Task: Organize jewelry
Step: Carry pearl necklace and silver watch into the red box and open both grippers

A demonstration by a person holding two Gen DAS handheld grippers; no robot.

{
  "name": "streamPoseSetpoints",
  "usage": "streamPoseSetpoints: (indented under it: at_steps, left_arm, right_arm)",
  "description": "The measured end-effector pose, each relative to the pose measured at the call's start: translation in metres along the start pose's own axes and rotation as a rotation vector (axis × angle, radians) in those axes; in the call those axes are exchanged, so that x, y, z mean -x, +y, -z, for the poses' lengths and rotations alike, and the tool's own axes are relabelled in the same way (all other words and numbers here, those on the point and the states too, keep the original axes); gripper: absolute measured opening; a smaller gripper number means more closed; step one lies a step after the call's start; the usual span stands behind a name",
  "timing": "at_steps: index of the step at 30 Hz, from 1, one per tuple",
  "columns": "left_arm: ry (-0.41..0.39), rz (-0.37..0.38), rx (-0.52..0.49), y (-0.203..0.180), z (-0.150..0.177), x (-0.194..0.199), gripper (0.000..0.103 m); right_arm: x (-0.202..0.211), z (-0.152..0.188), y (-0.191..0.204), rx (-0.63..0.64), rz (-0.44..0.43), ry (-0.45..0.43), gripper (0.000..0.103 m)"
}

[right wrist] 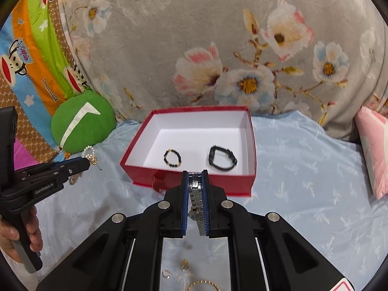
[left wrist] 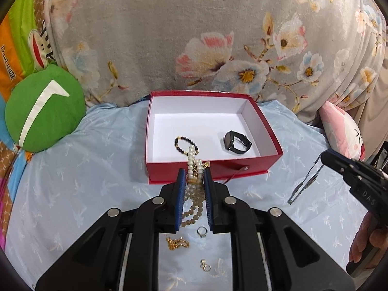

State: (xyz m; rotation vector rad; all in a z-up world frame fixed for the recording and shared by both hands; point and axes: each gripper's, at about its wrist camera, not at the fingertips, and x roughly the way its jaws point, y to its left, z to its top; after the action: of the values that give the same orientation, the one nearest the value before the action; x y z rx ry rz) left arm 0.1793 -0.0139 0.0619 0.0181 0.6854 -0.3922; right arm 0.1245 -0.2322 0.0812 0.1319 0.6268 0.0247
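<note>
A red box [left wrist: 213,169] with a white inside sits on the light blue sheet; it also shows in the right wrist view [right wrist: 194,181]. In it lie a black bead bracelet [left wrist: 185,144] and a black watch [left wrist: 236,143]. My left gripper [left wrist: 194,172] is shut on a pearl necklace [left wrist: 194,165], held just before the box's front wall. My right gripper [right wrist: 195,174] is shut on a silver metal watch [right wrist: 196,194], also just before the front wall. Loose on the sheet below lie a gold chain [left wrist: 177,242], a ring [left wrist: 202,231] and small earrings [left wrist: 205,265].
A green round cushion [left wrist: 44,111] lies to the left of the box. A grey floral quilt [left wrist: 194,36] rises behind it. A pink pillow [left wrist: 344,128] lies at the right. A gold bangle [right wrist: 203,285] and small rings [right wrist: 167,274] lie near the right gripper.
</note>
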Motion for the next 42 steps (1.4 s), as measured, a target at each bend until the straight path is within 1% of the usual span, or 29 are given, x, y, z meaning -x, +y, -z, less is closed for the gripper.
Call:
streamPoseSetpoints:
  at_steps: [7, 12, 15, 21, 25, 32, 41, 42]
  left_arm:
    - [-0.023, -0.002, -0.015, 0.002, -0.030, -0.014, 0.014]
    - [-0.045, -0.013, -0.022, 0.002, -0.056, -0.031, 0.014]
    - [-0.043, -0.013, -0.025, 0.002, -0.074, -0.049, 0.014]
    - [-0.019, -0.026, -0.029, 0.003, -0.097, -0.096, 0.015]
    - [0.001, -0.033, -0.030, 0.003, -0.103, -0.127, 0.015]
    - [0.050, -0.043, -0.032, 0.004, -0.104, -0.172, 0.015]
    - [0.104, -0.064, -0.036, 0.007, -0.093, -0.213, 0.016]
    - [0.102, -0.079, -0.042, 0.006, -0.092, -0.215, 0.016]
  right_arm:
    - [-0.005, -0.042, 0.000, 0.024, 0.003, -0.065, 0.010]
    - [-0.019, -0.073, -0.002, 0.035, 0.007, -0.092, 0.009]
    - [-0.036, -0.090, -0.004, 0.042, 0.013, -0.091, 0.010]
    - [-0.079, -0.108, -0.010, 0.037, 0.020, -0.059, 0.010]
    - [-0.111, -0.110, -0.015, 0.026, 0.030, -0.021, 0.010]
    - [-0.160, -0.098, -0.021, 0.018, 0.049, 0.050, 0.010]
    - [-0.193, -0.088, -0.025, 0.020, 0.064, 0.094, 0.010]
    - [-0.195, -0.087, -0.024, 0.022, 0.069, 0.096, 0.010]
